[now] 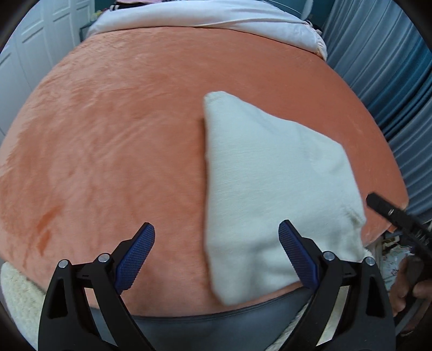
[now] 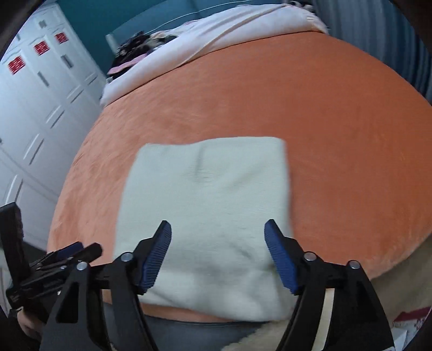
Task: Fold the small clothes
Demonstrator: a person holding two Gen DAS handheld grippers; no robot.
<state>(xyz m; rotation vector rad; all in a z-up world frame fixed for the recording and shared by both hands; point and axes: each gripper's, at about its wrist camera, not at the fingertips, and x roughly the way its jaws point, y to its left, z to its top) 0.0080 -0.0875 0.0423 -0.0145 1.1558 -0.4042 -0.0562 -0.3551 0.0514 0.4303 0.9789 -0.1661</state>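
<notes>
A folded cream-white garment (image 1: 270, 194) lies flat on the orange blanket (image 1: 121, 140) near the bed's front edge. In the right wrist view it (image 2: 208, 205) is a neat rectangle. My left gripper (image 1: 216, 237) is open and empty, above the garment's near left edge. My right gripper (image 2: 218, 235) is open and empty, hovering over the garment's near part. The right gripper also shows at the right edge of the left wrist view (image 1: 388, 213). The left gripper shows at the lower left of the right wrist view (image 2: 73, 251).
The orange blanket (image 2: 337, 135) covers the bed. A white quilt (image 1: 216, 13) is bunched at the far end. White wardrobe doors (image 2: 35, 108) stand on the left, blue curtains (image 1: 391, 81) on the right. A fleecy cream rug (image 1: 16, 291) lies below the bed edge.
</notes>
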